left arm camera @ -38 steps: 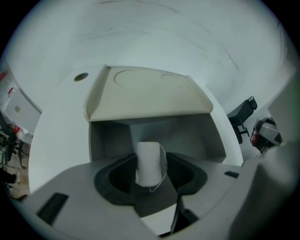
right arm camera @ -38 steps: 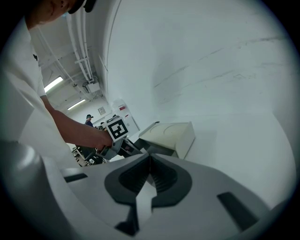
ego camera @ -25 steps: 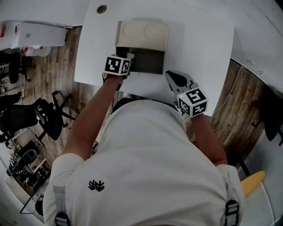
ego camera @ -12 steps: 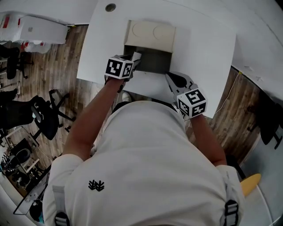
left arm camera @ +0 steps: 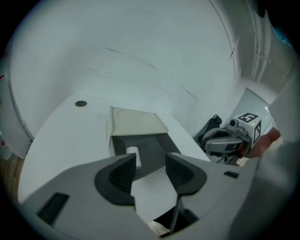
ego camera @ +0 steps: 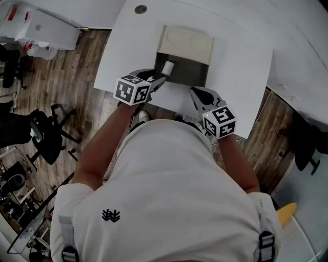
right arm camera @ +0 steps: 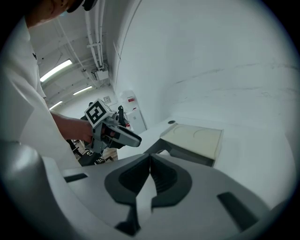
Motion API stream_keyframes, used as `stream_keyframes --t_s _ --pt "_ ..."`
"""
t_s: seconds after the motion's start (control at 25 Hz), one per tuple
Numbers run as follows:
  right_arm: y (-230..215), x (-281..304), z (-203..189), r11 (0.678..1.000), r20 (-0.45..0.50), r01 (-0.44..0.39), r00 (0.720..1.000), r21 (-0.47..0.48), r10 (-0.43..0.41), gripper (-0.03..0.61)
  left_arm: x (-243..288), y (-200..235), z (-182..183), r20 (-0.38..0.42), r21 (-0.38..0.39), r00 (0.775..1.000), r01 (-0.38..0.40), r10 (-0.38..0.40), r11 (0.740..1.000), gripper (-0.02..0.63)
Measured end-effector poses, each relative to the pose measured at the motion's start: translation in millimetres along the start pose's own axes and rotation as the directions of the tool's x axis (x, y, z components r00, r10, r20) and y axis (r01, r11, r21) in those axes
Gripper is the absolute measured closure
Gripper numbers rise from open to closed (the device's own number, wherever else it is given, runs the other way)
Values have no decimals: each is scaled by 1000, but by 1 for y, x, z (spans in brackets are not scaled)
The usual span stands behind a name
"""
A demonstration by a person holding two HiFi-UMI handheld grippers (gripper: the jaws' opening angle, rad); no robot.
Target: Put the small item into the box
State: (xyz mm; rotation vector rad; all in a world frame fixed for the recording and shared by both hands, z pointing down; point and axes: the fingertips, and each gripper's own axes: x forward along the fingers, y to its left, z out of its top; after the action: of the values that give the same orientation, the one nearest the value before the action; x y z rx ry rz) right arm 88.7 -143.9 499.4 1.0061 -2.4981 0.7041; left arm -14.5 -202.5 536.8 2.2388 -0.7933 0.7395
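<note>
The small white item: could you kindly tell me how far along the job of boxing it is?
Done: the small white item stands inside the open box. In hand: nothing; the left gripper is open, its jaws having just closed slightly with nothing between them, and the right gripper is shut, empty. Left: nothing obvious, except perhaps closing the lid.

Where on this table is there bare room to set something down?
Widest bare patch: table right of the box, out to the right edge. A narrower one lies left of the box, up to the round hole. Crowded: the near strip before the box, with the shut right gripper and the left gripper, whose empty open jaws have just closed slightly.
</note>
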Motion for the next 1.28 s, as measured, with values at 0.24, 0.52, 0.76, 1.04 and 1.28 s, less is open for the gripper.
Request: stream_keyframes --t_s 0.24,0.52,0.76,1.04,1.28 --pt "24 7 3 1000 -11 16 1000 -20 -16 571 -55 -8 -5 158 5 984 88 -88 996 483" --pt "54 17 7 997 -19 39 999 -61 -41 571 -119 -3 -17 308 20 945 106 -106 994 603" --pt "78 25 7 995 -30 54 998 -78 -57 571 -149 -4 -33 312 52 936 152 -161 987 606" --pt "119 36 1 995 -28 65 997 -80 -67 571 -181 -3 -55 303 85 931 186 -203 979 607" --pt "146 41 -7 994 -28 75 997 -76 -78 571 -202 -3 -71 308 105 922 211 -234 972 607"
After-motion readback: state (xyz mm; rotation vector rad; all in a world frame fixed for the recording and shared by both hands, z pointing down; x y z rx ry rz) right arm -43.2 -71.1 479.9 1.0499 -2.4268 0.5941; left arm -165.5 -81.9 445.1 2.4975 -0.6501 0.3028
